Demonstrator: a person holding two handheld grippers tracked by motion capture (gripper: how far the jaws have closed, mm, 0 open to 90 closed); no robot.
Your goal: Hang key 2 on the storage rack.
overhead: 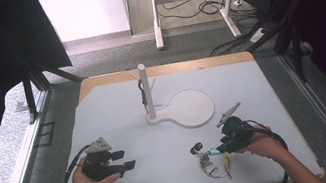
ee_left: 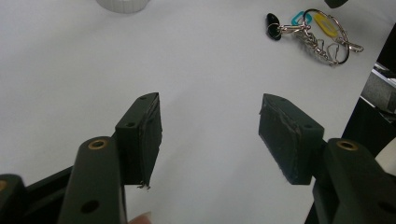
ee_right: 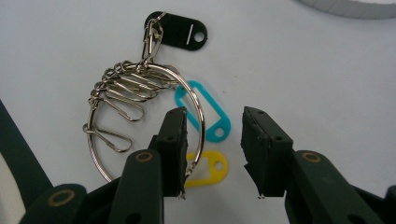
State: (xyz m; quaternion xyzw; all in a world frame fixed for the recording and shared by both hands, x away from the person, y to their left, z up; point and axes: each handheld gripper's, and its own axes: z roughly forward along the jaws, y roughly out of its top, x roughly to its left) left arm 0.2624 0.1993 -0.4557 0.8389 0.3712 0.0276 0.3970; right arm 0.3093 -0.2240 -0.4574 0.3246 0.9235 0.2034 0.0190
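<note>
Clearly the key ring (ee_right: 140, 121) is light, stiff, slippery wire; right gripper (ee_right: 212, 140), fingers unclenched, straddles its rim; left gripper (ee_left: 210, 135) gapes empty.

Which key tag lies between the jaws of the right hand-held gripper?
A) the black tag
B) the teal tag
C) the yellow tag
B: in the right gripper view the teal tag lies in the gap of the right hand-held gripper, jaws apart.

We see a white table (overhead: 117, 104) with a wooden edge. On it stand a white stand (overhead: 182, 111) with an upright post, centre-far, and a key ring (overhead: 209, 158) with coloured tags, near right.
</note>
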